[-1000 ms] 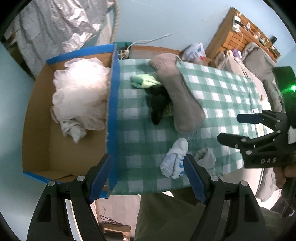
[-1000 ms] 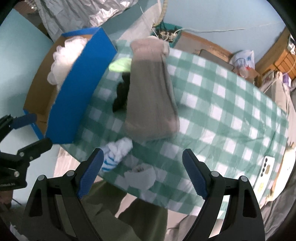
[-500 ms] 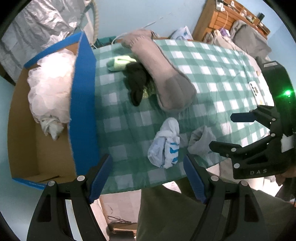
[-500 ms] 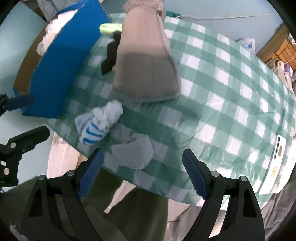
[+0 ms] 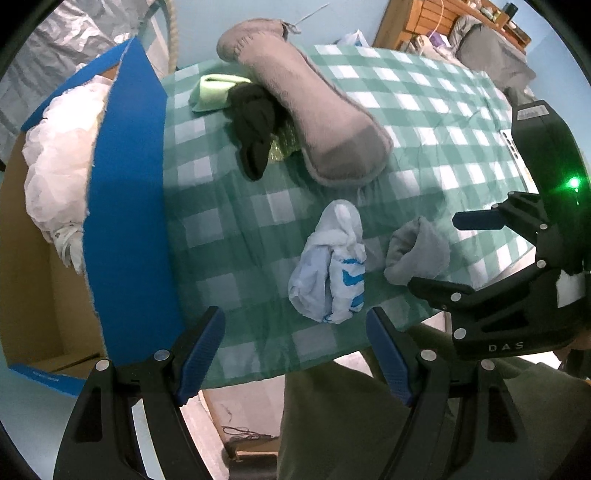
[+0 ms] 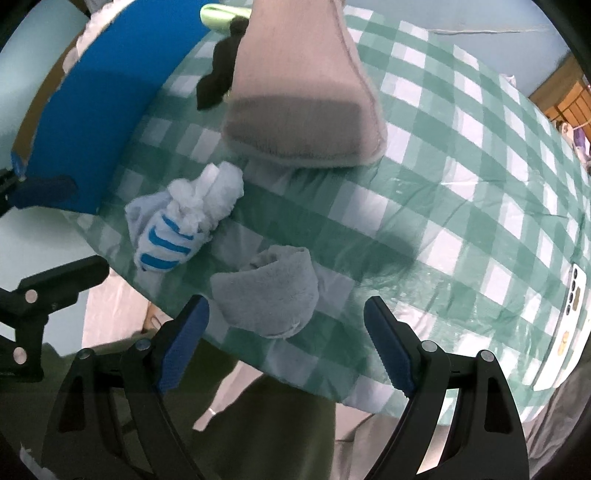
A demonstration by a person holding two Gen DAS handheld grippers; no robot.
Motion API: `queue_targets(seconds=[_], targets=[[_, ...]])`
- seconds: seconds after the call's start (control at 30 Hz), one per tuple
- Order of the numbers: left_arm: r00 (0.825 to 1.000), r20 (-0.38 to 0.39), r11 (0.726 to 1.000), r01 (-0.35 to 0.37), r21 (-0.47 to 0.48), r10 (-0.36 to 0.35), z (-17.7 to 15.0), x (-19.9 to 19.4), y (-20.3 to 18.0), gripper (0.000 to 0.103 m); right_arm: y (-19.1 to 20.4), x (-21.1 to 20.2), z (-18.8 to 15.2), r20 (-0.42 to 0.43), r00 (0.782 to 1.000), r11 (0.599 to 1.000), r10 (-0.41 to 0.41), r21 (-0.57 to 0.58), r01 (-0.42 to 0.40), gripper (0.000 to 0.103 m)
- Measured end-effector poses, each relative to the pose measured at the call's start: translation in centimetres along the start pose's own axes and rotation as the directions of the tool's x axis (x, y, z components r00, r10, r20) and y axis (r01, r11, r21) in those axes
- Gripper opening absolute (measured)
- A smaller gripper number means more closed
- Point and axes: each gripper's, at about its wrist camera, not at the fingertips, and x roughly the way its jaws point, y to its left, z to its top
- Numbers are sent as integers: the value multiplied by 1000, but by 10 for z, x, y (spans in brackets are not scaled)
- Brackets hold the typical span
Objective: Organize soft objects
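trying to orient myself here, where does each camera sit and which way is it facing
Left wrist: sits on the left gripper, looking down at the checked tablecloth, blue-walled box and striped sock bundle; its own open fingers, the right gripper and trousers show.
Right wrist: sits on the right gripper, looking down over the grey sock roll; its open fingers and the left gripper show.
Shared: both sock bundles, large grey sock, box.

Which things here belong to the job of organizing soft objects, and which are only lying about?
For the job:
- striped sock
- grey sock
- black sock
- green cloth
- plush bone
- white puff, already in the box
- box

Lying about:
- phone
- tablecloth
- wooden shelf
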Motion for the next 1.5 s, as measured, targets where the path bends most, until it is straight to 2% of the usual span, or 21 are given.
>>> queue_targets(seconds=[0.1,0.17,0.23,0.3,0.33,0.53,1.03,1.17,1.23,1.5], targets=[[1000,-8,1000,0,10,0,0,3,-1,80,2,6,0,11,1000,1000,-13,-12,13,84],[1000,-9,1000,1,14,-1,1,4,-1,80,4,8,0,16,1000,1000,2,-16,-2,73],[1000,-10,1000,6,17,-6,3,5,-2,80,6,9,0,16,1000,1000,12,-21,-12,69],[1000,-12,1000,9,19,-9,6,7,-3,80,6,10,2,14,999,999,31,-23,-31,56],[1000,-13,1000,13,19,-13,7,8,-3,80,2,12,2,14,999,999,44,-17,-44,45],[999,-26,999,34,11,-34,15,17,-7,80,-15,3,5,37,997,997,70,17,-71,28],[998,-70,1000,8,-28,-10,30,53,-15,79,-54,-26,7,91,995,996,43,72,-50,26],[997,-75,1000,-14,-14,13,33,58,-18,67,-61,-32,8,94,995,996,40,81,-48,26],[996,-89,1000,-18,-10,17,34,63,-20,55,-63,-33,7,96,995,995,41,85,-49,26],[997,-71,1000,3,-6,-3,36,61,-23,47,-71,-42,11,116,992,994,43,93,-54,26]])
